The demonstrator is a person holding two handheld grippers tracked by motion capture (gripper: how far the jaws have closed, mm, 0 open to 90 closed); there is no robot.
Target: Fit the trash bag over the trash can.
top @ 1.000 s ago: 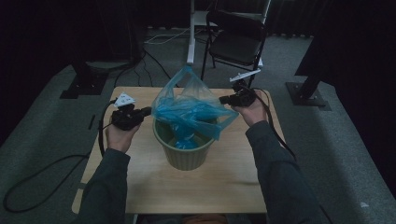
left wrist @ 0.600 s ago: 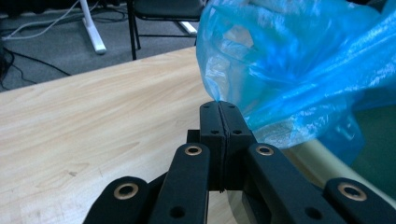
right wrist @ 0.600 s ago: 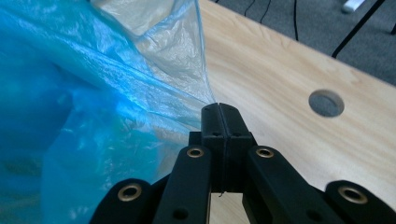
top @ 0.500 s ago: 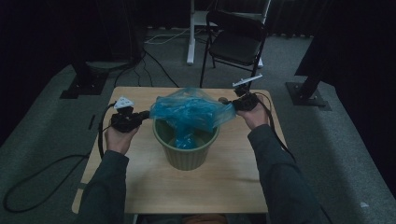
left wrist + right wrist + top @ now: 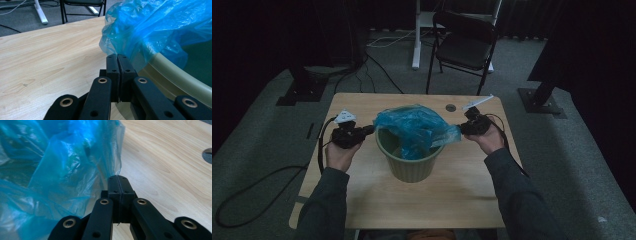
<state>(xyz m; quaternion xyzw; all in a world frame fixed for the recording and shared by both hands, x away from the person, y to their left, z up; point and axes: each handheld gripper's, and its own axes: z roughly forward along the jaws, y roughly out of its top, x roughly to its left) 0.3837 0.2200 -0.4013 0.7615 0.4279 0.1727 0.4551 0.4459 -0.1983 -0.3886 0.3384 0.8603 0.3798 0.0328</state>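
Observation:
A blue plastic bag (image 5: pixel 414 127) lies spread over the mouth of a green bin (image 5: pixel 408 167) that stands mid-table. My left gripper (image 5: pixel 371 131) is at the bin's left rim, shut on the bag's left edge (image 5: pixel 113 48). At the bin's right, my right gripper (image 5: pixel 461 131) is shut on the bag's right edge (image 5: pixel 117 167). The bag (image 5: pixel 47 177) sags into the bin between them. The bin's rim (image 5: pixel 170 75) shows beside the left jaws.
The wooden table (image 5: pixel 377 195) has a round hole (image 5: pixel 451 107) near its far edge. A black folding chair (image 5: pixel 464 45) and a white stand leg (image 5: pixel 416 35) are beyond the table. Cables trail on the floor at the left.
The bag, held high and puffed above the bin a second ago, has come down flat over the bin's mouth. Both grippers have lowered and moved apart.

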